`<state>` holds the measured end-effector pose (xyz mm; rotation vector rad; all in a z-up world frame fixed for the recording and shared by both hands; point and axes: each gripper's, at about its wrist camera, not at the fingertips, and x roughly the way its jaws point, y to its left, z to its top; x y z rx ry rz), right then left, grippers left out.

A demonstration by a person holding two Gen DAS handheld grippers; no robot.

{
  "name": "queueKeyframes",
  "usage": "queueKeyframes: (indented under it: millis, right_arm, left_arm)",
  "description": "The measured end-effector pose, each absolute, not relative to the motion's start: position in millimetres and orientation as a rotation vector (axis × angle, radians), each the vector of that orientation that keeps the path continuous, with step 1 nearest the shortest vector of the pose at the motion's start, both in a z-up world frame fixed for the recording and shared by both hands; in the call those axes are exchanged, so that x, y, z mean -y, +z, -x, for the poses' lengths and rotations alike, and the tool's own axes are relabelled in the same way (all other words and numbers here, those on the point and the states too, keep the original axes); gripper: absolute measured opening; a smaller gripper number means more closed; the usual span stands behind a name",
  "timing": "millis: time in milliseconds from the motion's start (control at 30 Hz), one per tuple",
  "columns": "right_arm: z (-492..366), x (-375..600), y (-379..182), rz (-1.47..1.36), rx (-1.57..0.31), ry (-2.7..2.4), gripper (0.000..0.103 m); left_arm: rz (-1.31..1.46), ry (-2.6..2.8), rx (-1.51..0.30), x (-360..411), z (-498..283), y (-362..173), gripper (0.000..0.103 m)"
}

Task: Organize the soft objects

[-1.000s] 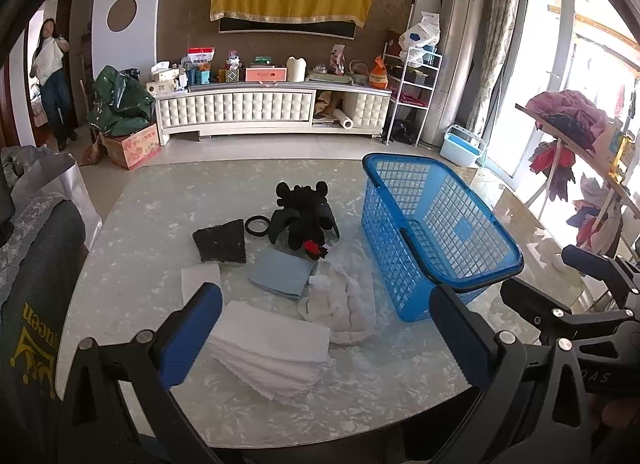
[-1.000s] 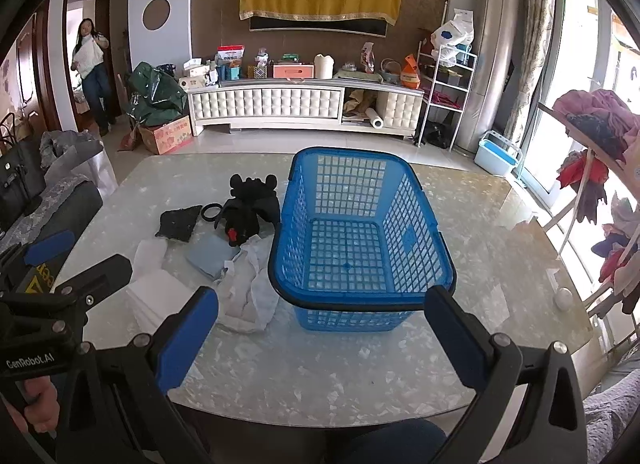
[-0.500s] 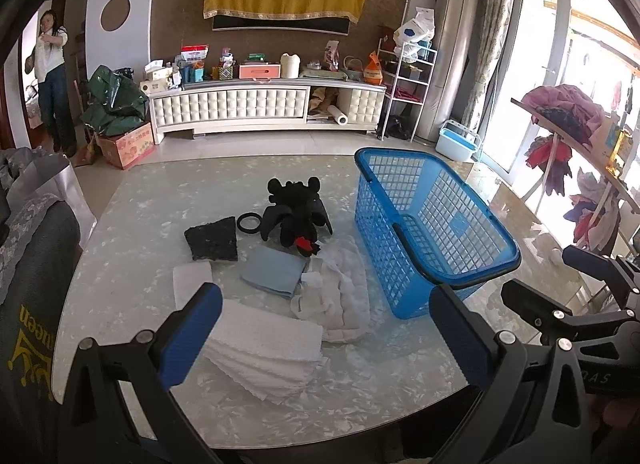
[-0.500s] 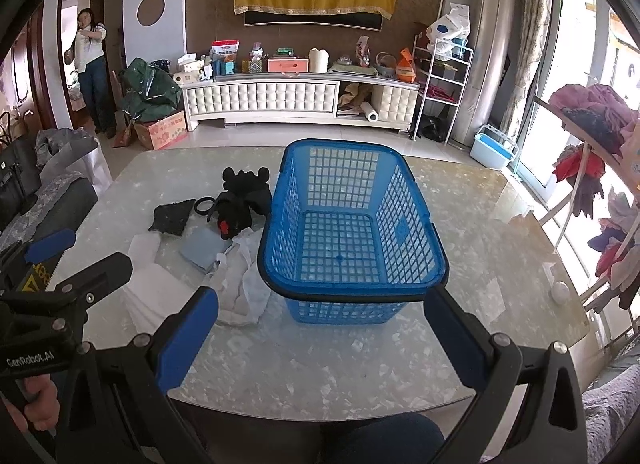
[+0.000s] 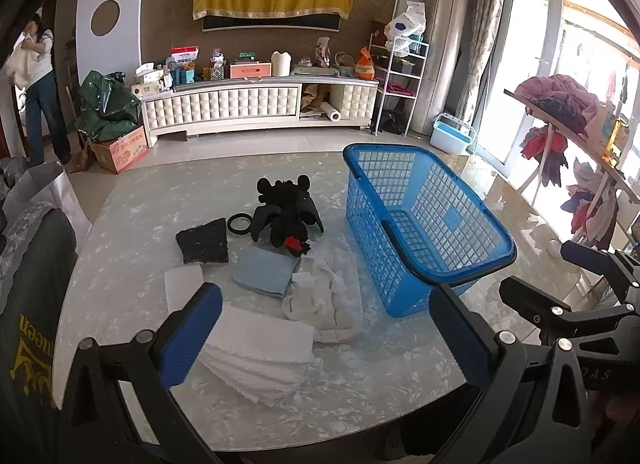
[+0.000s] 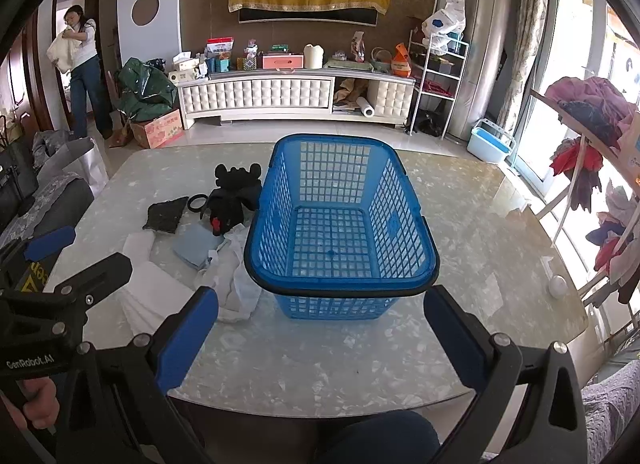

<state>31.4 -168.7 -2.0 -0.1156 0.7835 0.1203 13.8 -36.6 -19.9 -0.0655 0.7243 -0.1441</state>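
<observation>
A blue plastic basket stands empty on the marble table. Left of it lie soft things: a black plush toy, a dark rough cloth, a grey-blue folded cloth, a crumpled white garment and a stack of white towels. My left gripper is open and empty above the towels at the near edge. My right gripper is open and empty in front of the basket.
A black ring lies beside the plush. The table has bare marble right of the basket. A white ball sits at the right edge. A grey bag is at the left; a clothes rack at the right.
Both grippers have shifted slightly over the near table edge. Nothing on the table has moved. The person in the far doorway has shifted.
</observation>
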Motion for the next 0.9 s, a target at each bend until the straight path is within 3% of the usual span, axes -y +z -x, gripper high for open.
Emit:
queueKeyframes:
  millis: [500, 900]
  right_arm:
    - [-45, 168, -2, 0.144, -0.78, 0.153, 0.103]
    - [-83, 131, -4, 0.207, -0.826, 0.278, 0.103]
  left_arm:
    - [0.051, -0.16, -0.772, 38, -32, -26, 0.103]
    - [0.087, -0.115, -0.868, -16, -54, -43, 0.103]
